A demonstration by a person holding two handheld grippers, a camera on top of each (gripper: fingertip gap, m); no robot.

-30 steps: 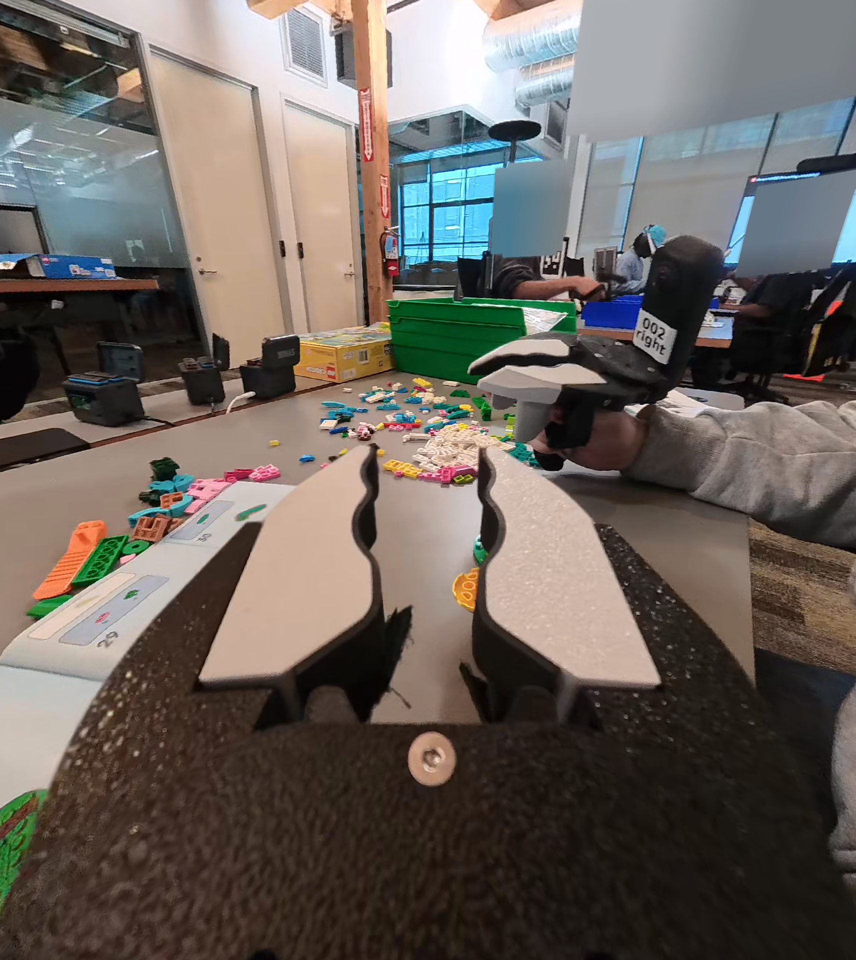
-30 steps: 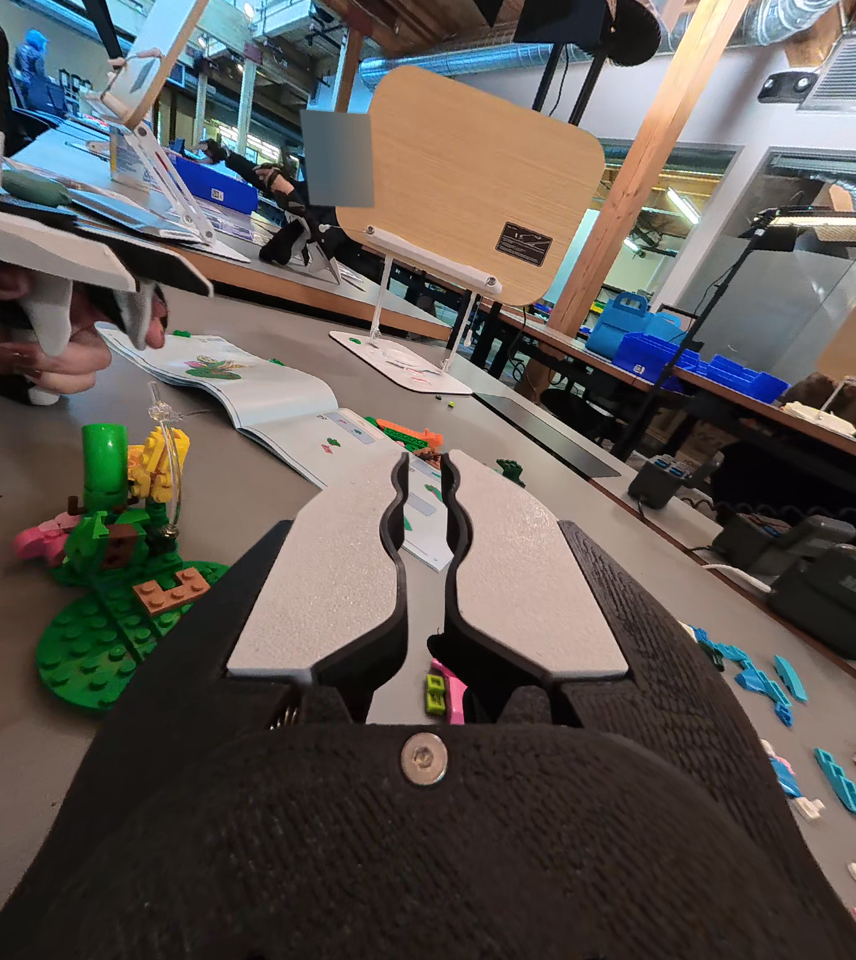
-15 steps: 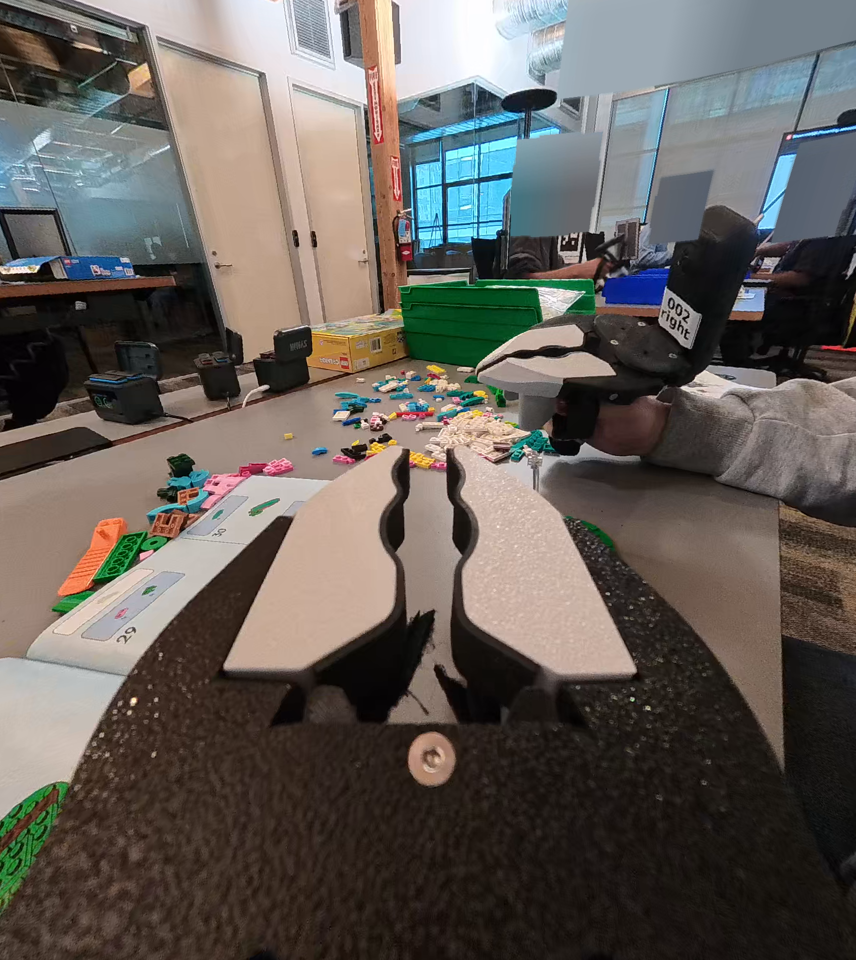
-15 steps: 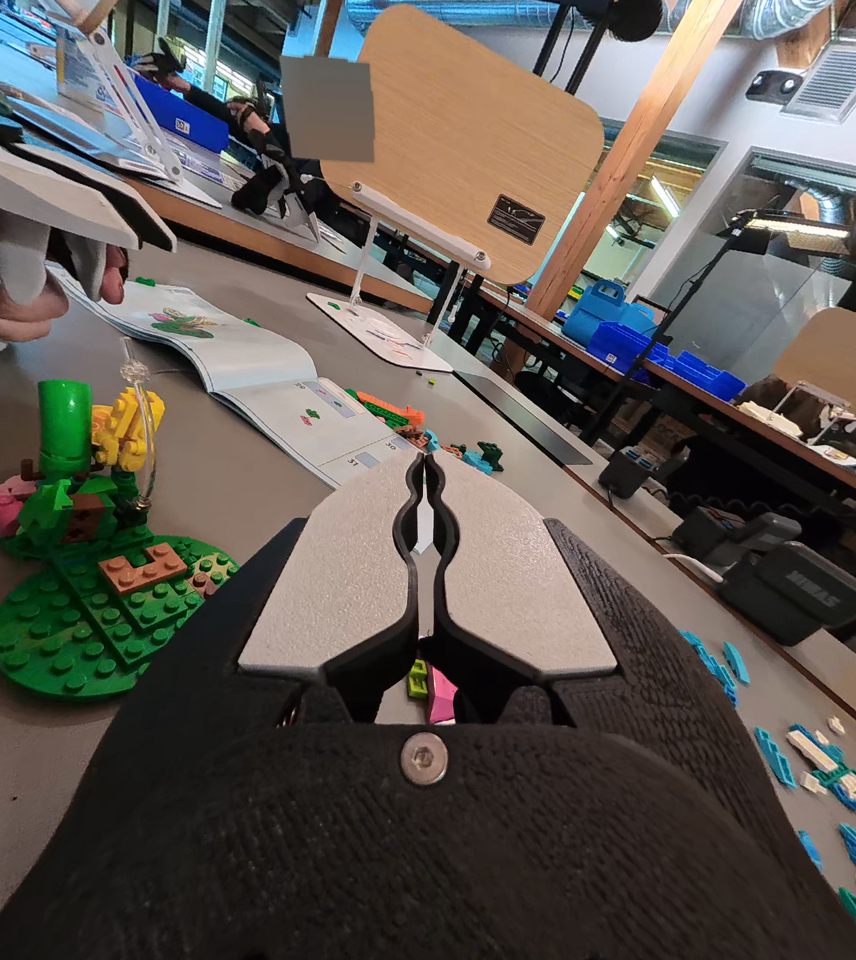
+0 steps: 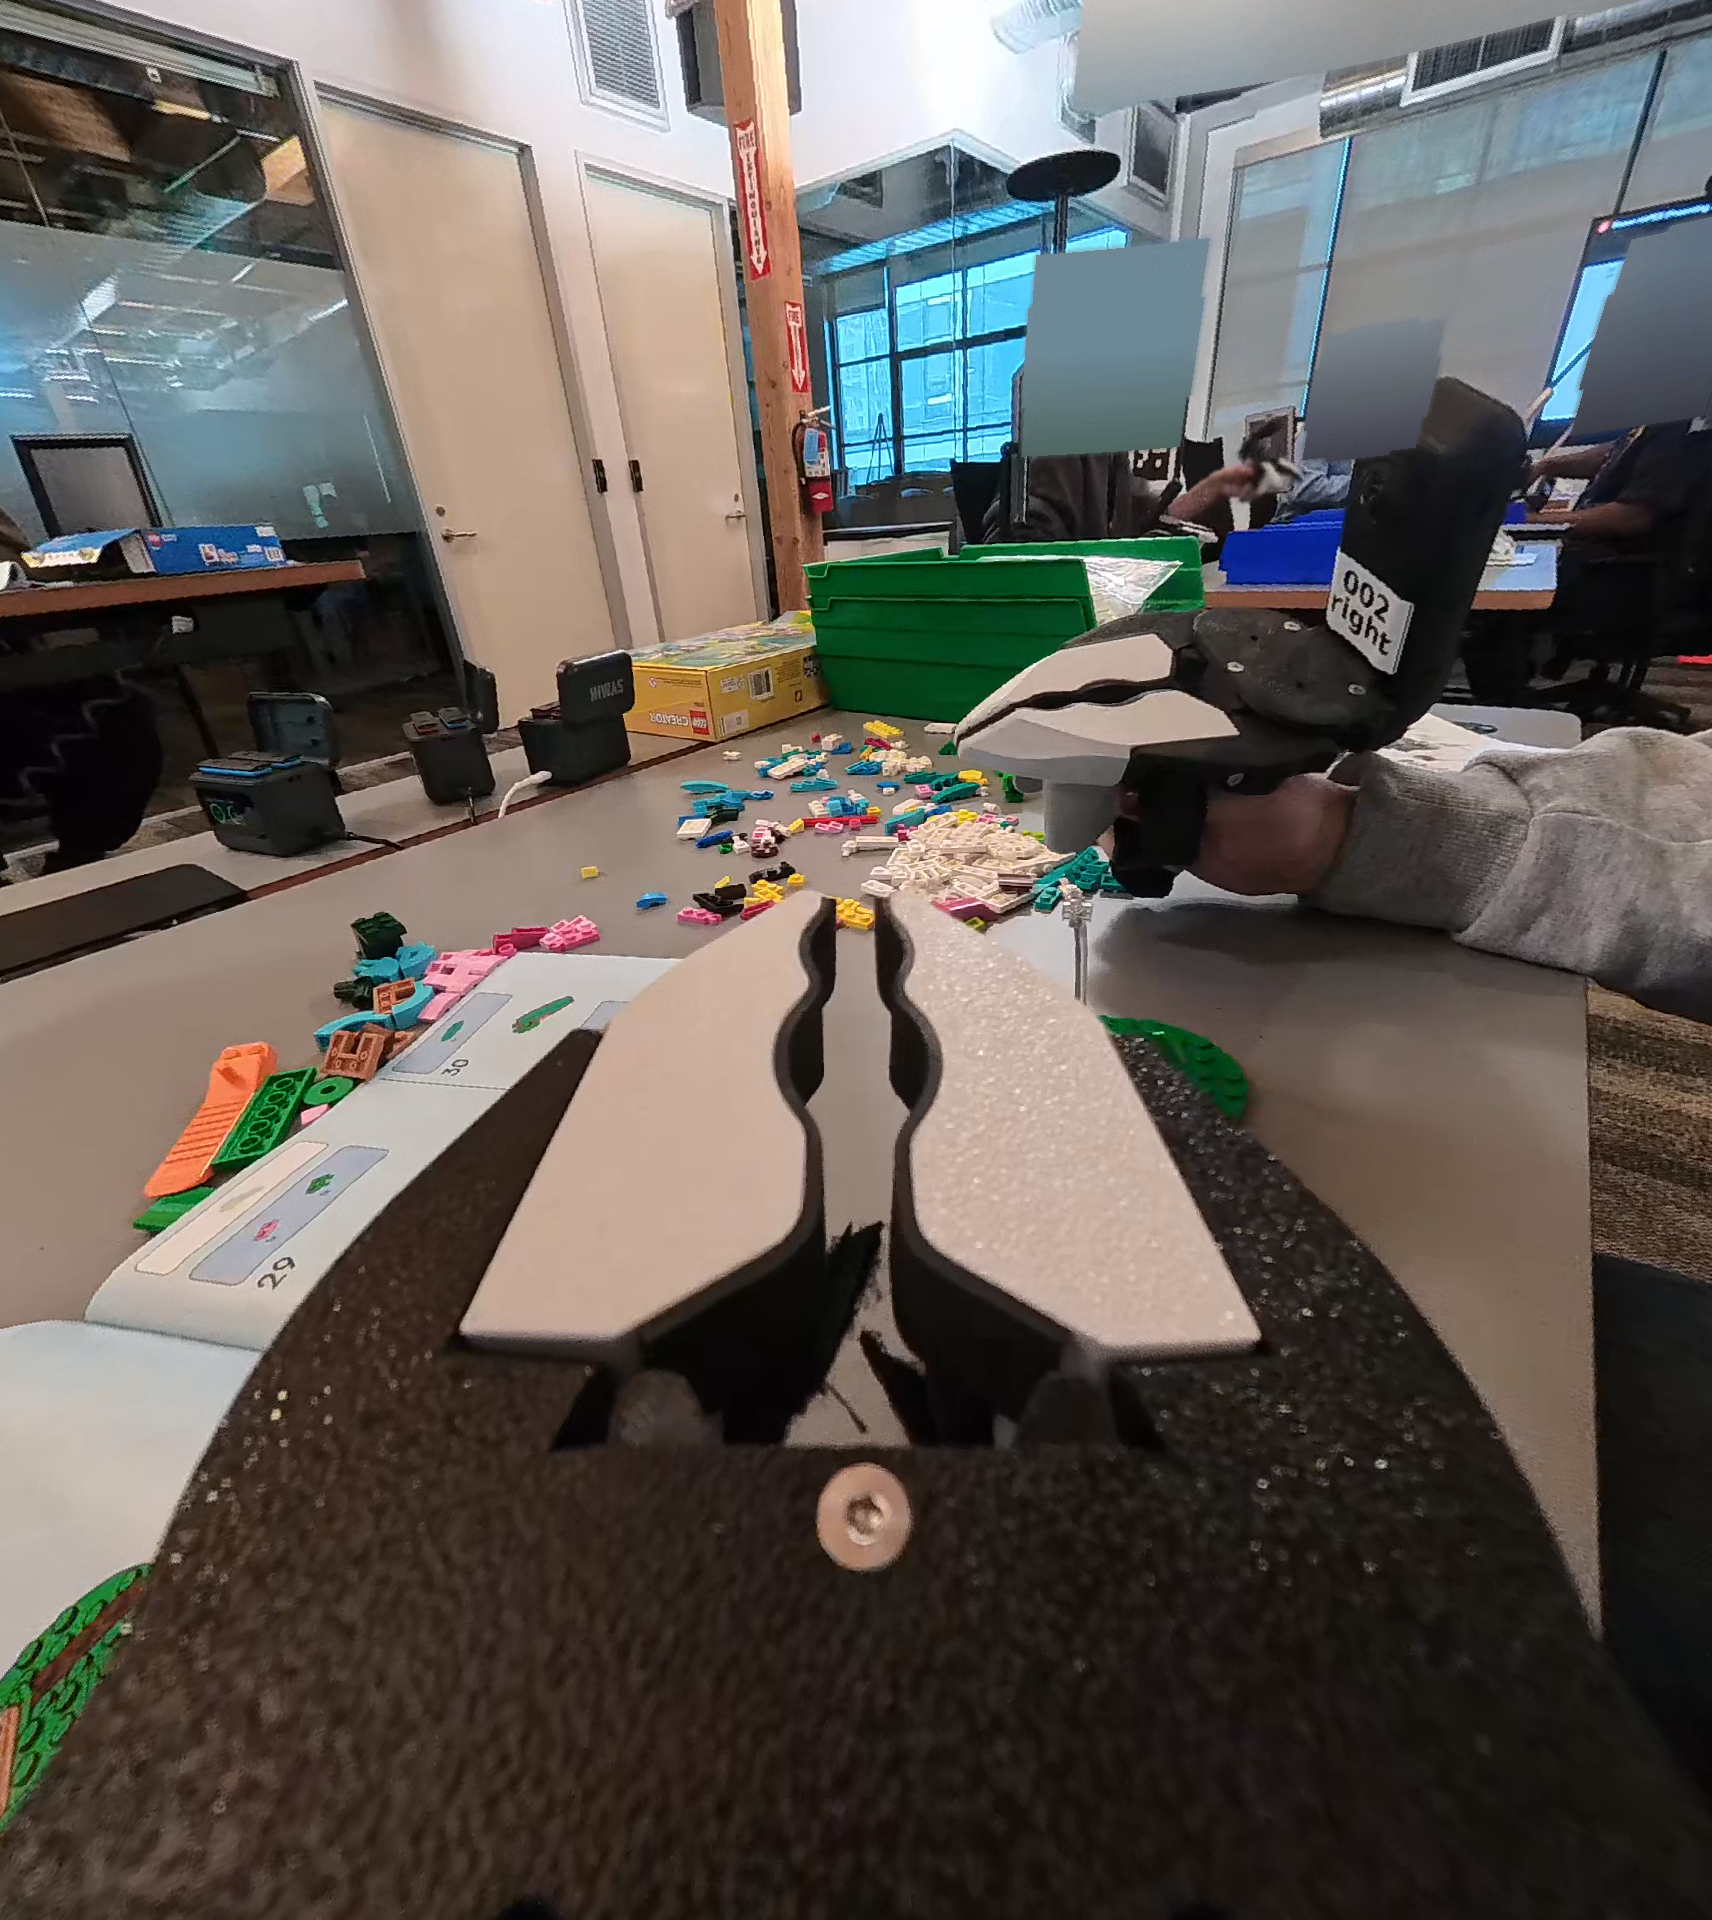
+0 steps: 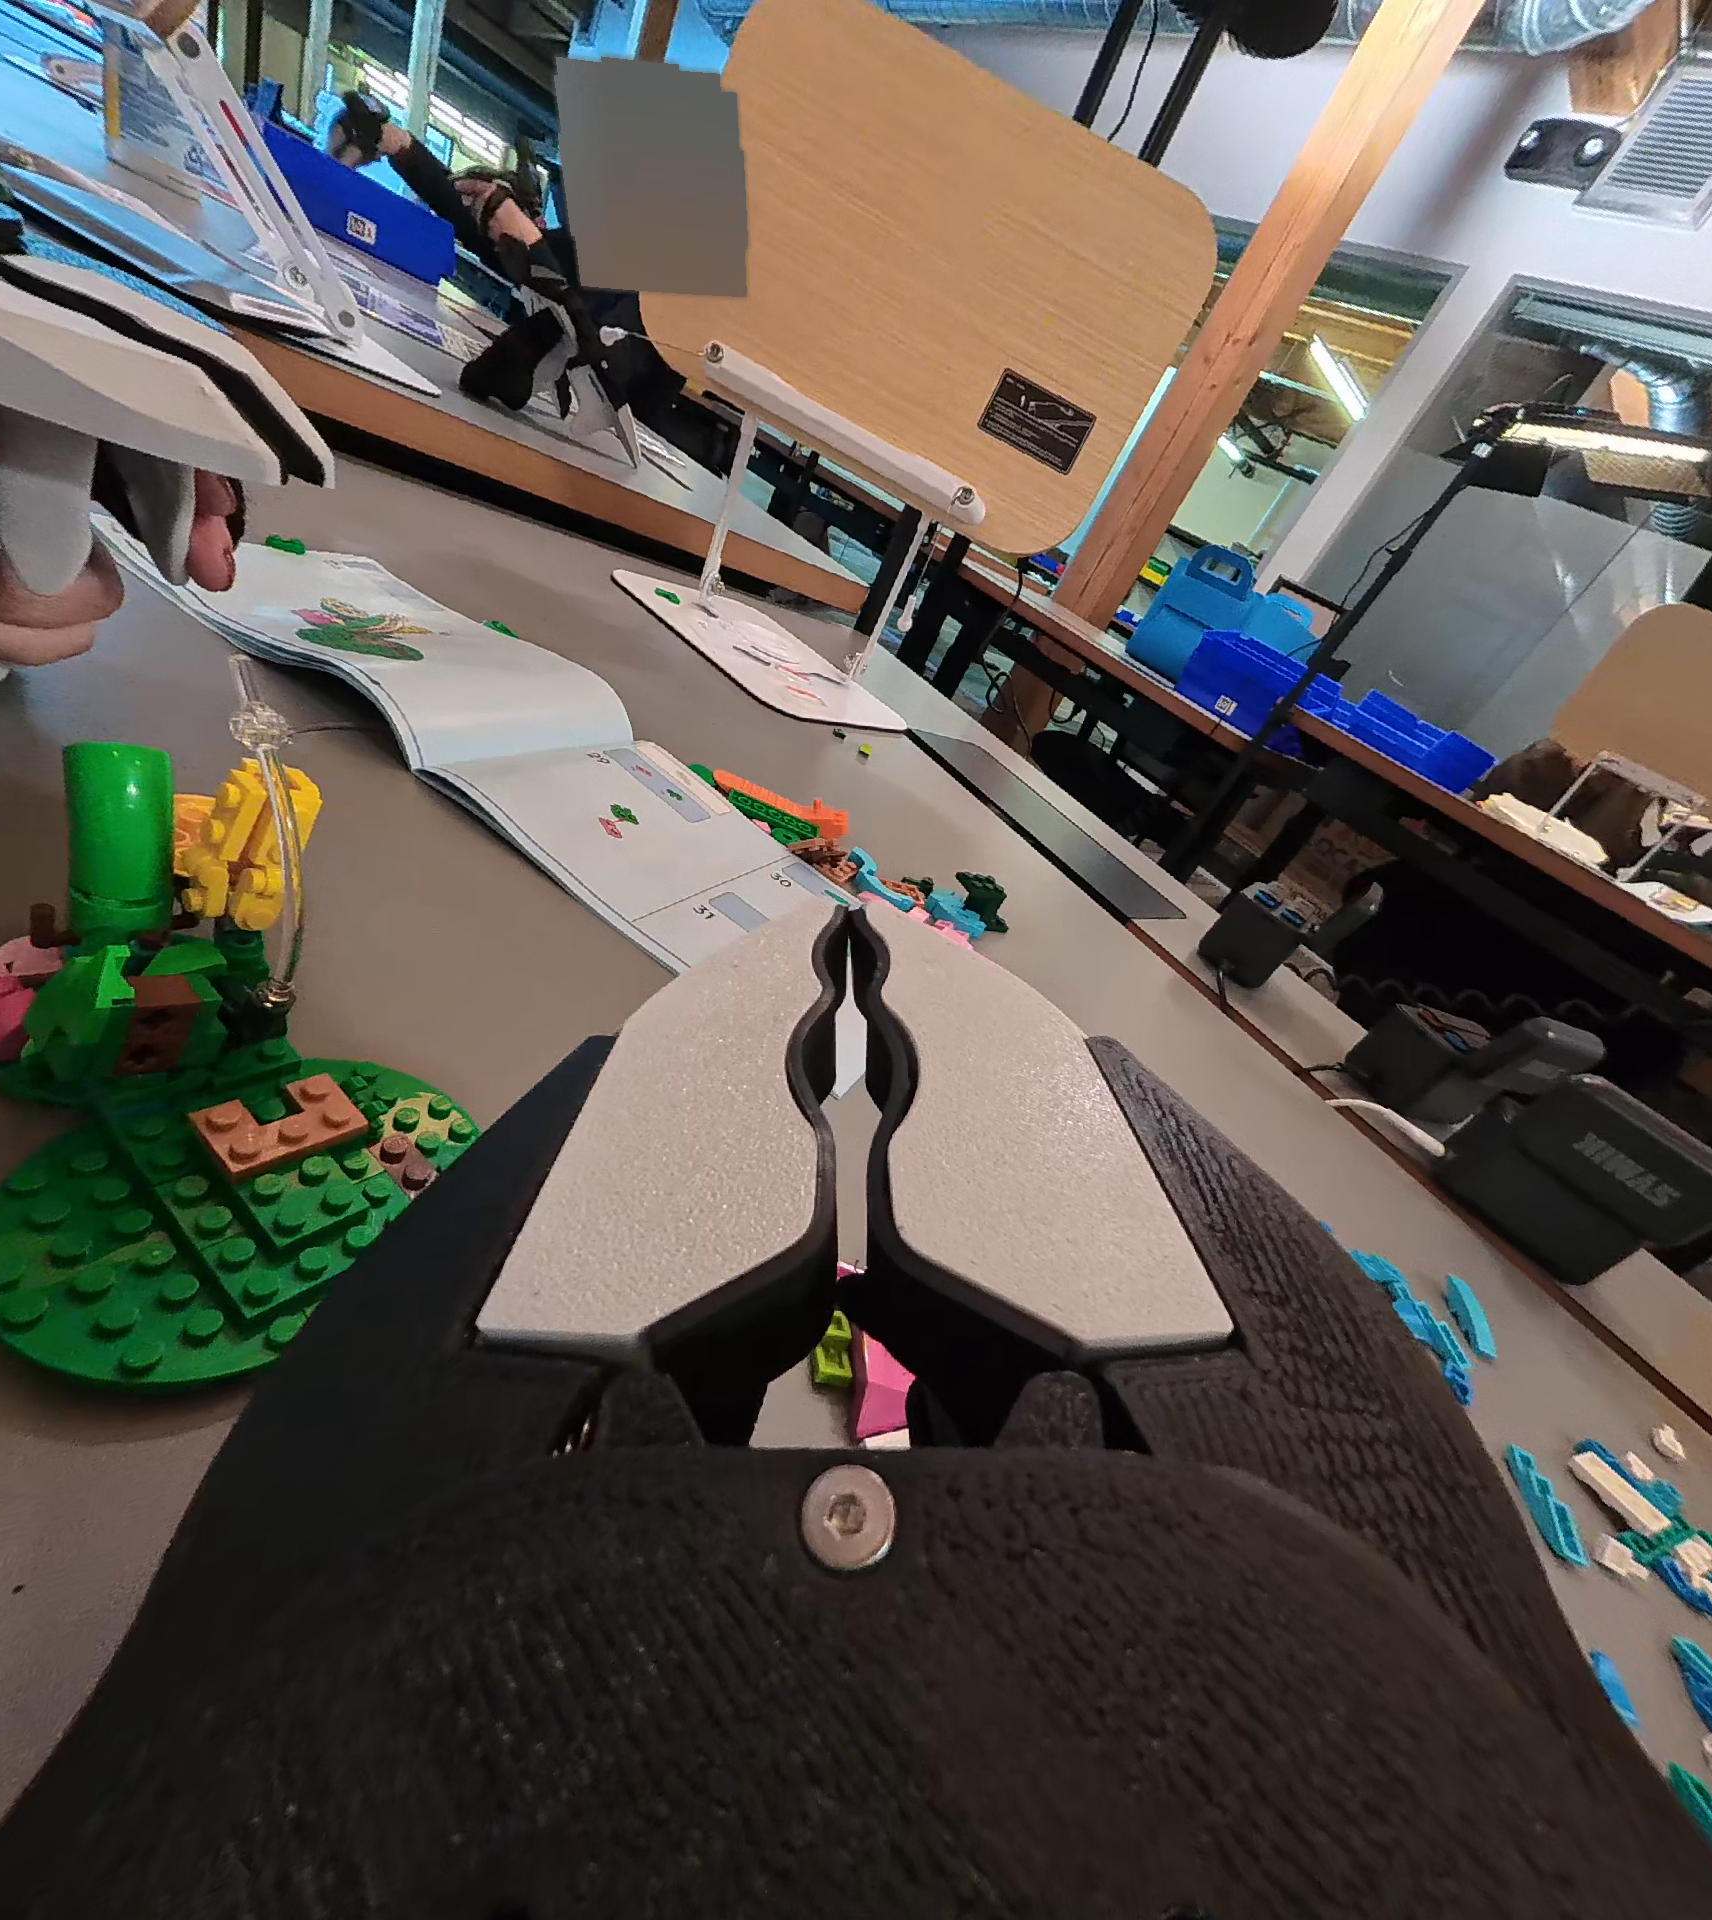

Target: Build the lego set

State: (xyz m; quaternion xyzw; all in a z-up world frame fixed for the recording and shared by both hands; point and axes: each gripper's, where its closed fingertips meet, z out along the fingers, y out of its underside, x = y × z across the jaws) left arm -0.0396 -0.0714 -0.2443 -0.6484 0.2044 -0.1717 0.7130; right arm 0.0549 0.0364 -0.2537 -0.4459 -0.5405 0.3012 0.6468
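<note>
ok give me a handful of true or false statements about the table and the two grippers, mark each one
1. The right gripper has its fingertips closed together with no brick between them. True.
2. The left gripper is clamped on a yellow brick. False: a narrow gap shows between its fingertips and nothing is in it.
3. A clear curved rod stands on the green brick model beside a yellow piece. True.
4. The instruction booklet is closed. False: it lies open on the table.
5. The orange brick separator lies beside the booklet's edge. True.
6. The stacked bins behind the loose bricks are red. False: they are green.
</note>
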